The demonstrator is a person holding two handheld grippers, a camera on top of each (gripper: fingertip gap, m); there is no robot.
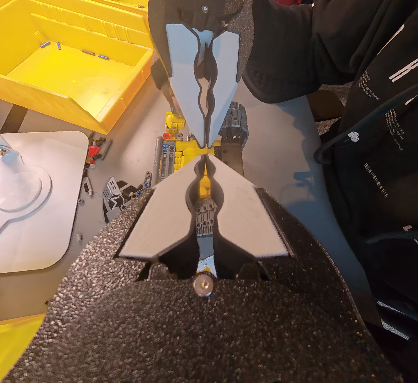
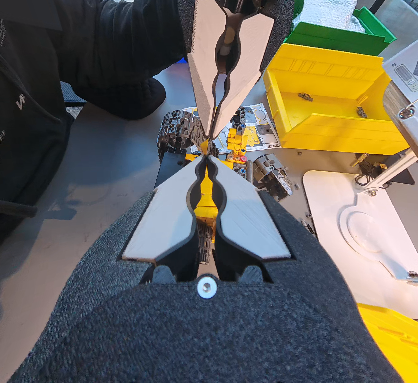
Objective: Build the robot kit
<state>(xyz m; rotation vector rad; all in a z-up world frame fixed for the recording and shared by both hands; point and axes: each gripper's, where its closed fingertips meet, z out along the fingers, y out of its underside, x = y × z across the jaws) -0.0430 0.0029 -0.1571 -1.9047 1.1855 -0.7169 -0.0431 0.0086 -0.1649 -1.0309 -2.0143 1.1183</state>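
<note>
A yellow, grey and black brick-built vehicle model [image 1: 181,148] lies on the grey table, with a black track [image 1: 236,121] at its far end. My left gripper [image 1: 205,156] is shut, its tips just above the model's yellow body. My right gripper [image 1: 205,146] points at it from the far side, tip to tip. In the right wrist view my right gripper [image 2: 206,157] is shut over the model [image 2: 235,139], and the left gripper [image 2: 210,135] meets it from beyond. A yellow sliver and a black holed piece [image 2: 213,146] show between the tips. I cannot tell whether either pinches it.
Yellow bins [image 1: 67,91] [image 2: 339,132] and a green bin [image 2: 339,37] stand around. A white base plate [image 1: 45,213] [image 2: 328,191] lies beside the model. Small loose parts [image 1: 95,150], a grey printed piece [image 1: 113,198] and a printed sheet [image 2: 260,132] lie near. Black sleeves [image 1: 294,44] [image 2: 101,44] reach in. The grippers are tip to tip, or close to it.
</note>
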